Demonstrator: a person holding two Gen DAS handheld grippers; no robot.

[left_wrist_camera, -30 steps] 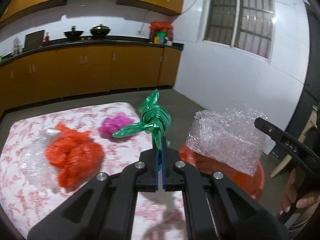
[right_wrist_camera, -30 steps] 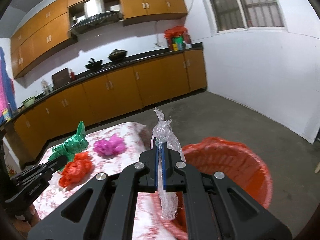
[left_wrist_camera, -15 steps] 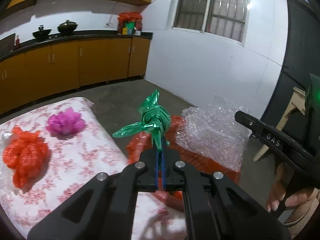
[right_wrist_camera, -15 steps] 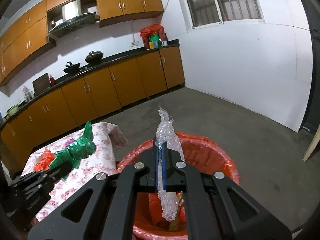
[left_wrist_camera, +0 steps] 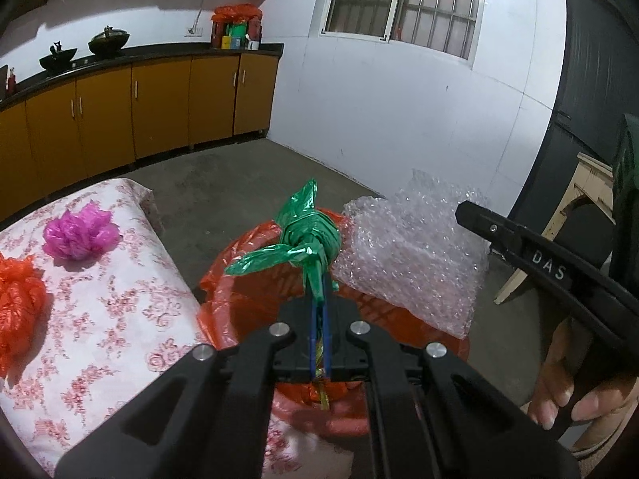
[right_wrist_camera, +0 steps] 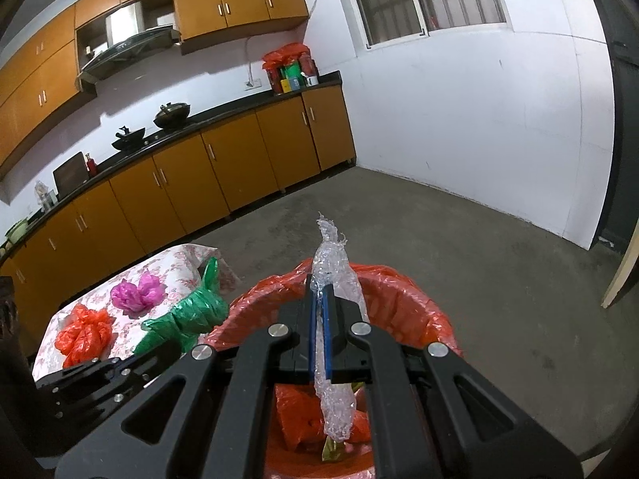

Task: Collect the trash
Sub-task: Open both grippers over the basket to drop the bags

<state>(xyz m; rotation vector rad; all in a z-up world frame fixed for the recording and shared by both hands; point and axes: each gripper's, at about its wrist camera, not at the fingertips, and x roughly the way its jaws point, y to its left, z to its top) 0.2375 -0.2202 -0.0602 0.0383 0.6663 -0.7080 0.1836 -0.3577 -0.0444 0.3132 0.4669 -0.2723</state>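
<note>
My left gripper point(left_wrist_camera: 319, 311) is shut on a knotted green plastic bag point(left_wrist_camera: 309, 239), held over the red-lined trash bin point(left_wrist_camera: 239, 283). My right gripper point(right_wrist_camera: 319, 303) is shut on a sheet of clear bubble wrap point(right_wrist_camera: 335, 279), which hangs down into the same bin point(right_wrist_camera: 399, 291). In the left wrist view the bubble wrap point(left_wrist_camera: 411, 255) spreads wide to the right of the green bag, pinched by the other gripper's black fingers point(left_wrist_camera: 519, 247). In the right wrist view the green bag point(right_wrist_camera: 191, 311) shows at the bin's left rim.
A low table with a floral cloth point(left_wrist_camera: 112, 319) stands left of the bin, bearing a pink bag point(left_wrist_camera: 80, 235) and an orange bag point(left_wrist_camera: 16, 303). A person's hand point(left_wrist_camera: 571, 391) grips the right tool. Kitchen cabinets point(right_wrist_camera: 199, 183) line the far wall; bare concrete floor lies beyond.
Both grippers swung right from over the table to above the bin, carrying the green bag and the bubble wrap. The table and its pink and orange bags slid toward the left edge.
</note>
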